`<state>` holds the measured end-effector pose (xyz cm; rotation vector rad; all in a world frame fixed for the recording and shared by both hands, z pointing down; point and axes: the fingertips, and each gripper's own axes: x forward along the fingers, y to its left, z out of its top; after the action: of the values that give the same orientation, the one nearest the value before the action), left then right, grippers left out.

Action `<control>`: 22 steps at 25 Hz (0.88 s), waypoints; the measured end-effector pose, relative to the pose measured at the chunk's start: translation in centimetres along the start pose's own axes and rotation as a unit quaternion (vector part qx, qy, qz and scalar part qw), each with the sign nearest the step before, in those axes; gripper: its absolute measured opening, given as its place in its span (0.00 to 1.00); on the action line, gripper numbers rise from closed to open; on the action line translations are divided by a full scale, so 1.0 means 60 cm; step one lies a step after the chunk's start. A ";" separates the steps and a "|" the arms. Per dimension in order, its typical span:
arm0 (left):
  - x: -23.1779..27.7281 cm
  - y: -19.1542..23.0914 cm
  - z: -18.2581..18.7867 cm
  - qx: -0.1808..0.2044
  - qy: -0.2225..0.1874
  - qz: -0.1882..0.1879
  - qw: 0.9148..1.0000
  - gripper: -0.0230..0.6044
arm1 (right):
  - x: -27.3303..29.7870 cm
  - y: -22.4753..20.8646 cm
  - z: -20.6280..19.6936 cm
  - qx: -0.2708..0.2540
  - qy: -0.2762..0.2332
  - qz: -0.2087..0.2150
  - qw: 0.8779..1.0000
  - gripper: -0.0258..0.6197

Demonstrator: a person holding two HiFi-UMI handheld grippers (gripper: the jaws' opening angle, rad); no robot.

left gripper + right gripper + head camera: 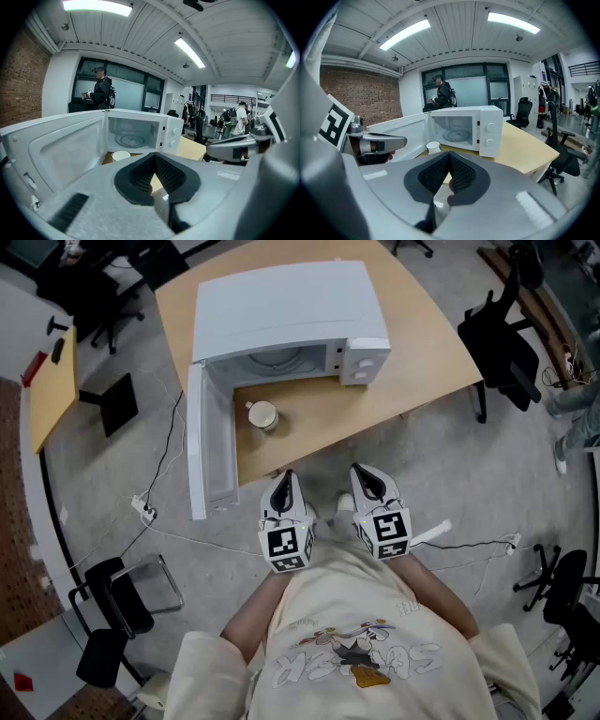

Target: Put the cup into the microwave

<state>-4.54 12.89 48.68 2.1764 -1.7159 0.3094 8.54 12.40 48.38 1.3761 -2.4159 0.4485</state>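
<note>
A white cup stands on the wooden table just in front of the white microwave, whose door hangs open to the left. The cup also shows in the left gripper view and the cup in the right gripper view, before the empty cavity with its glass plate. My left gripper and right gripper are held side by side near my body, short of the table's near edge. Both are shut with nothing between their jaws.
Office chairs stand right of the table, and another chair is at the lower left. Cables trail over the grey floor. A second desk is at the left. A person stands far behind the microwave.
</note>
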 end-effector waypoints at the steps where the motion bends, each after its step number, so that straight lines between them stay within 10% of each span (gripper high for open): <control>1: 0.002 0.000 -0.001 -0.001 -0.002 -0.003 1.000 0.04 | 0.002 0.000 0.001 -0.003 -0.001 -0.001 1.000 0.05; 22: -0.011 0.025 -0.019 -0.020 0.001 0.034 0.999 0.04 | 0.009 0.023 -0.024 -0.007 0.011 0.057 0.998 0.05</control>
<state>-6.10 13.64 49.69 2.0916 -1.7830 0.2917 7.27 13.24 49.74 1.2253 -2.4830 0.4724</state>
